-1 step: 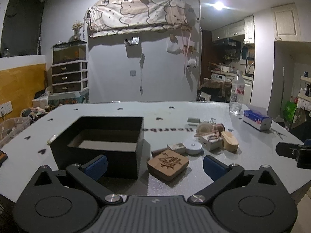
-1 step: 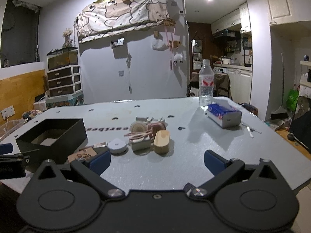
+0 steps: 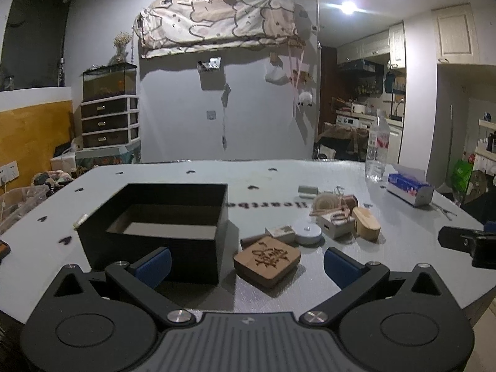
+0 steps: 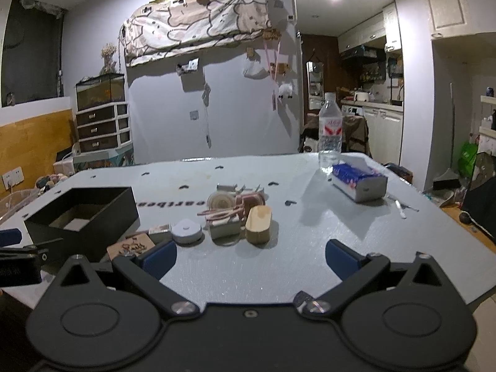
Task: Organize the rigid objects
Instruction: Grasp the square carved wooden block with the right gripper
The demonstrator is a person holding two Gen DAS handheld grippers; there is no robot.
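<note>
An open black box (image 3: 161, 217) stands on the grey table (image 3: 403, 241), left of centre. To its right lies a cluster of small objects: a carved wooden square block (image 3: 266, 260), a white round disc (image 3: 307, 232), a small white box (image 3: 336, 224), an oval wooden piece (image 3: 367, 223) and a wooden spool (image 3: 325, 201). My left gripper (image 3: 248, 263) is open, low over the near edge, with the carved block just ahead between its fingers. My right gripper (image 4: 249, 255) is open and holds nothing; the oval wooden piece (image 4: 259, 224) and white disc (image 4: 187, 231) lie ahead of it.
A water bottle (image 4: 330, 133) and a tissue box (image 4: 358, 183) stand at the table's far right. A thin white stick (image 4: 400, 209) lies near the right edge. The black box (image 4: 83, 220) sits to the right gripper's left. Drawers and clutter stand beyond the table's left side.
</note>
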